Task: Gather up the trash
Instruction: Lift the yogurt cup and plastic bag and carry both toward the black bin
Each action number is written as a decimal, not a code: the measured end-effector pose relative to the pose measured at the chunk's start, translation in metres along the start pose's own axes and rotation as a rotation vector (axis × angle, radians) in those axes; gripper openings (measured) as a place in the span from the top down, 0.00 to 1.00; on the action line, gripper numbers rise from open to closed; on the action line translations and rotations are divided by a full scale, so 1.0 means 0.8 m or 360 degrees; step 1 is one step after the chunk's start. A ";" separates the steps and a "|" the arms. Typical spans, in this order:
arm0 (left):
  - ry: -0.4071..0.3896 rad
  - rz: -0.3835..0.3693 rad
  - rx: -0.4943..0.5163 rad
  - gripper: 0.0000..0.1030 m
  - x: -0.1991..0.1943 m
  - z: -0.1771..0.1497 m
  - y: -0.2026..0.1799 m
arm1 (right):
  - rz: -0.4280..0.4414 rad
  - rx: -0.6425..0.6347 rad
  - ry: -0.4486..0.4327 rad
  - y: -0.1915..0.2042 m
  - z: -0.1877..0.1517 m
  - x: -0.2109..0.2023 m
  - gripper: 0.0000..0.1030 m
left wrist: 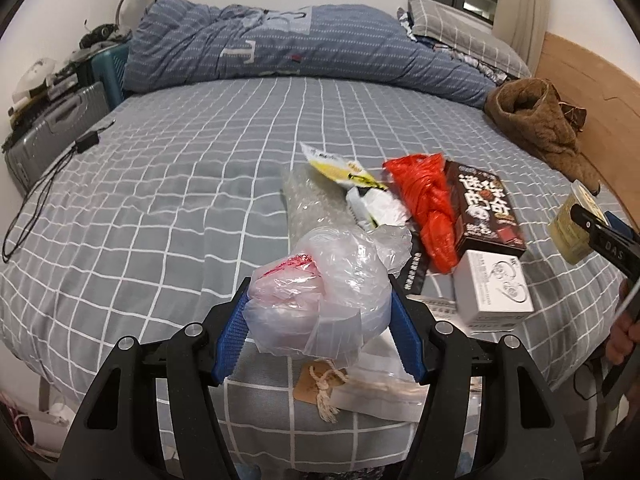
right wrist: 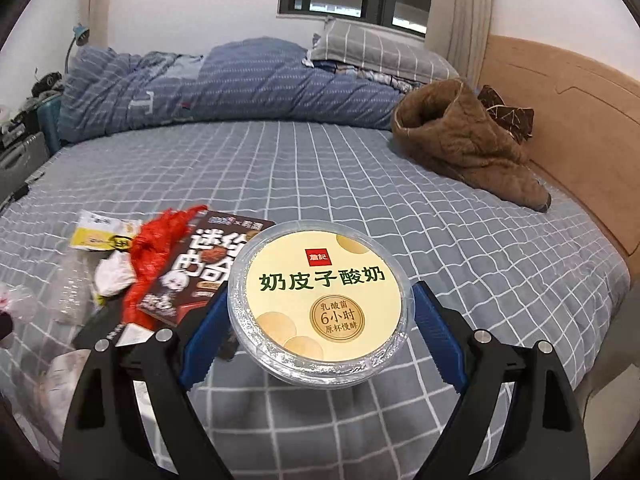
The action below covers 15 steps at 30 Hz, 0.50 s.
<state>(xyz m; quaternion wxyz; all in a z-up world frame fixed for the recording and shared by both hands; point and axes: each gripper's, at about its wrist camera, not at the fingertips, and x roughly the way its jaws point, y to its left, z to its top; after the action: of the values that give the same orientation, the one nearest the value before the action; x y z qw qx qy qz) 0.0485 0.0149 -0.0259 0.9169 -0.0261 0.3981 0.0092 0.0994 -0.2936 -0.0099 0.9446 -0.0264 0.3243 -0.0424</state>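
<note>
My left gripper (left wrist: pixel 318 312) is shut on a crumpled clear plastic bag (left wrist: pixel 320 300) with red print, held above the bed's near edge. My right gripper (right wrist: pixel 318 316) is shut on a round yogurt cup (right wrist: pixel 320 304) with a cream lid, held above the sheet; the cup also shows at the right of the left wrist view (left wrist: pixel 572 224). On the bed lie an orange-red bag (left wrist: pixel 430 208), a dark box (left wrist: pixel 486 208), a white box (left wrist: pixel 494 288), a bubble-wrap roll (left wrist: pixel 312 204), a yellow wrapper (left wrist: pixel 340 166) and a tagged white packet (left wrist: pixel 376 392).
The grey checked bed sheet (left wrist: pixel 180 200) stretches to the far side. A blue quilt (left wrist: pixel 300 48) lies along the back, with a pillow (right wrist: pixel 380 52). A brown fleece garment (right wrist: pixel 464 144) lies by the wooden headboard (right wrist: pixel 580 120). A cable (left wrist: pixel 44 196) and suitcase (left wrist: pixel 52 132) are at left.
</note>
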 end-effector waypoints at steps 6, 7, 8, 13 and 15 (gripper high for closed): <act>-0.0043 -0.0035 0.0022 0.40 -0.021 0.004 -0.011 | 0.0043 0.0001 -0.0040 0.011 -0.005 -0.038 0.19; -0.0048 -0.0040 0.0024 0.40 -0.024 0.004 -0.011 | 0.0051 -0.0004 -0.0045 0.014 -0.007 -0.045 0.19; -0.0052 -0.0045 0.0026 0.40 -0.026 0.004 -0.013 | 0.0058 -0.0010 -0.0047 0.016 -0.008 -0.050 0.19; -0.0075 -0.0064 0.0042 0.40 -0.037 0.005 -0.019 | 0.0085 -0.0021 -0.0067 0.027 -0.013 -0.072 0.19; -0.0081 -0.0073 0.0046 0.40 -0.040 0.005 -0.021 | 0.0106 -0.0024 -0.0075 0.032 -0.016 -0.082 0.19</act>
<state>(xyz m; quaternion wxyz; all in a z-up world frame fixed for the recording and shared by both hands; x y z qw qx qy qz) 0.0302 -0.0019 0.0008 0.9270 -0.0216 0.3741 -0.0169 0.0412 -0.2623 0.0181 0.9527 -0.0237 0.3030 -0.0080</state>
